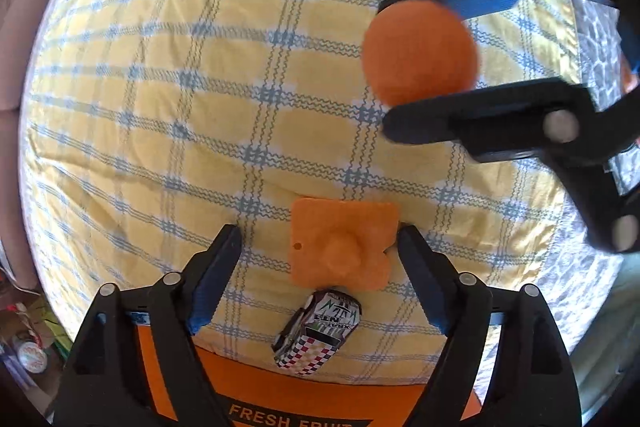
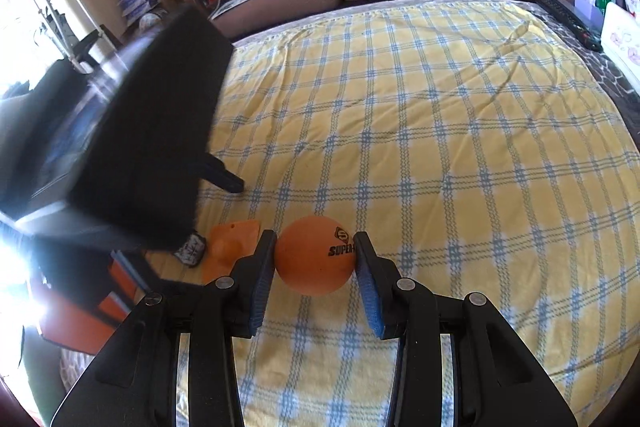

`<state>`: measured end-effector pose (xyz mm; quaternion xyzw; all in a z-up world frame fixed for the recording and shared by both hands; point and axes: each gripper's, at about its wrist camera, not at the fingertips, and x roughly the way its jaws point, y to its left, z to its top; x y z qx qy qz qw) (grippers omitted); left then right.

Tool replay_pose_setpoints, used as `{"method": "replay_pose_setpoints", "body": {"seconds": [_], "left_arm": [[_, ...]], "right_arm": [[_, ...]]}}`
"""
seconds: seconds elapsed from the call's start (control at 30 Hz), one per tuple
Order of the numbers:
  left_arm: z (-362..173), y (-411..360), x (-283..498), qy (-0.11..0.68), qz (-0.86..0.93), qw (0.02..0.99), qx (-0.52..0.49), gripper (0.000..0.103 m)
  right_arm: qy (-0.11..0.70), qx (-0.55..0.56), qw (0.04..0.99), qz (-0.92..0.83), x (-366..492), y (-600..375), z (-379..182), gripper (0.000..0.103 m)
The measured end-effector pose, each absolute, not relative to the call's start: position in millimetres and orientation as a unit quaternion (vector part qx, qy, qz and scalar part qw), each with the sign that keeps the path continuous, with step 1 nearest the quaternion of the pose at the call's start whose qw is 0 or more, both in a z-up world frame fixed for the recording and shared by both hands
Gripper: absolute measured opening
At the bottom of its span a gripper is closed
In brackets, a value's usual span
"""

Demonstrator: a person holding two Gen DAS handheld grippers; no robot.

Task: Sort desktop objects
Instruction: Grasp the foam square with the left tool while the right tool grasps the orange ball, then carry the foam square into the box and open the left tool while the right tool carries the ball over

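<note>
While my right gripper (image 2: 315, 254) clamps the round orange rubber ball (image 2: 314, 255) above the yellow checked bedspread (image 2: 440, 131), my left gripper (image 1: 320, 255) gapes around the flat orange moulded block (image 1: 342, 243), needing closure next.

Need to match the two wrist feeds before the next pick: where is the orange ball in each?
Left wrist: orange ball upper right, clamped by the right gripper.
Right wrist: ball lower centre, between the pads.
Shared landmark: orange square piece.
</note>
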<state>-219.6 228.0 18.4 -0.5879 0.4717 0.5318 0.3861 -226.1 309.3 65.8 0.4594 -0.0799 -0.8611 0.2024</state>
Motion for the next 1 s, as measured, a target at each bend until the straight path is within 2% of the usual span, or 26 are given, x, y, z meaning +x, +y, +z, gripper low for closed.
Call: {"method": "replay_pose_setpoints", "body": {"seconds": [0.03, 0.13, 0.2, 0.37, 0.63, 0.8, 1.0], "left_arm": [[20, 227, -222, 0.459, 0.527, 0.391, -0.599, 0.064], [28, 224, -233, 0.418, 0.544, 0.376, -0.623, 0.047], [37, 220, -239, 0.373, 0.560, 0.378, -0.636, 0.047], [60, 204, -239, 0.317, 0.605, 0.382, -0.623, 0.047], [134, 131, -232, 0.202, 0.712, 0.368, -0.563, 0.047], [156, 125, -210, 0.201, 0.768, 0.328, -0.511, 0.047], [192, 93, -192, 0.171, 0.791, 0.326, -0.488, 0.047]], "right_arm": [[-0.081, 0.458, 0.204, -0.862, -225, 311, 68, 0.039], [-0.086, 0.453, 0.207, -0.863, -221, 315, 72, 0.039], [-0.086, 0.452, 0.208, -0.863, -219, 317, 74, 0.039], [-0.092, 0.453, 0.203, -0.863, -220, 323, 73, 0.039], [-0.074, 0.434, 0.212, -0.873, -207, 309, 102, 0.039], [-0.054, 0.416, 0.226, -0.879, -197, 281, 134, 0.039], [-0.019, 0.412, 0.230, -0.881, -187, 246, 168, 0.039]]}}
